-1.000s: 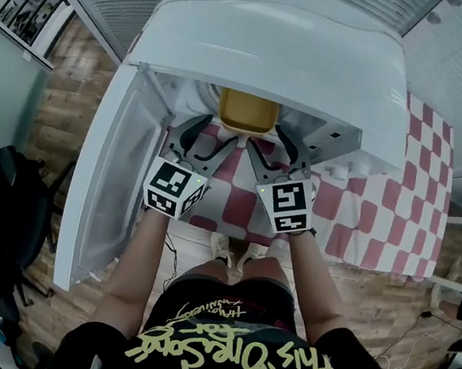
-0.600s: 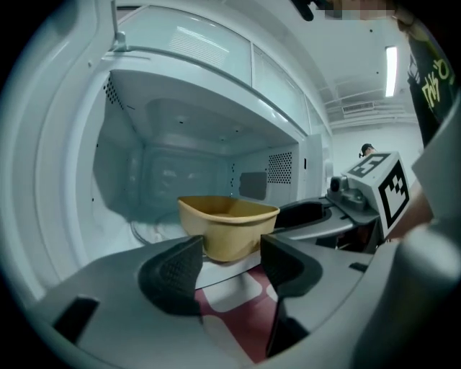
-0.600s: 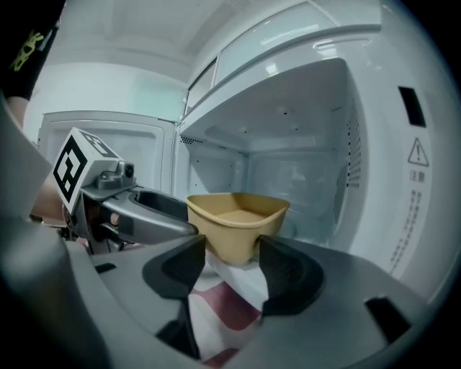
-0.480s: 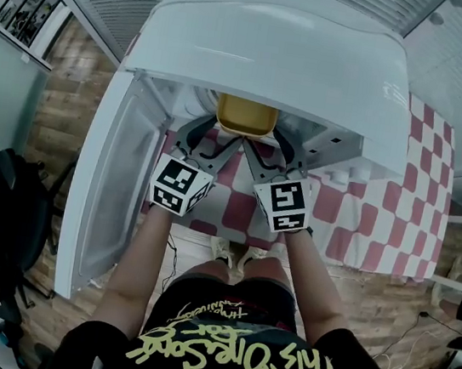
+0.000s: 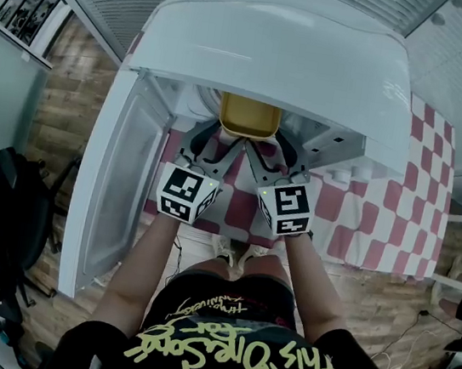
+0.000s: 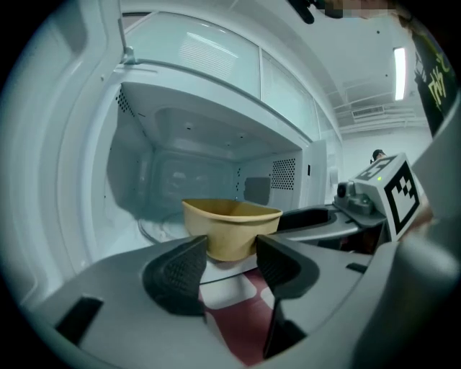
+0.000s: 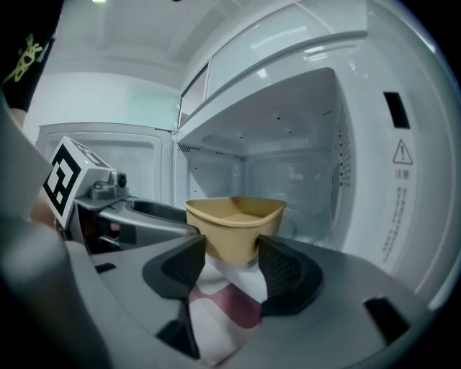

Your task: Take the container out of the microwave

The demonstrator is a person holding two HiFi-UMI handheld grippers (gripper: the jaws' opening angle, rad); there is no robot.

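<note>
Standing wide open at the left side of the microwave [image 5: 268,52], the white door [image 5: 114,188] showed its inner face. At the mouth of the microwave, left of centre, the left gripper [image 6: 232,252] reached in with its jaws spread. The two ribbed black pads [image 6: 176,270] flanked the container's [image 5: 248,115] near left corner. Whether the pads touched the wall could not be told.

Container notes:
- Mustard-tan colour, matte.
- Shallow tub with rounded corners.
- Thin rim flared outward, walls tapering to a smaller base.
- Upright, and what showed of the inside looked bare.
- Sat inside the microwave, at the front of the cavity, in front of the glass turntable [image 6: 157,229].

At the mouth of the microwave, right of centre, the right gripper [image 7: 232,252] also had its jaws parted. They straddled the container's near right corner in the same way, and contact was again unclear. Each gripper's marker cube faced up in the head view, just outside the microwave's opening. A red-and-white checked cloth [image 5: 400,205] lay under the microwave and spread out to its right.
</note>
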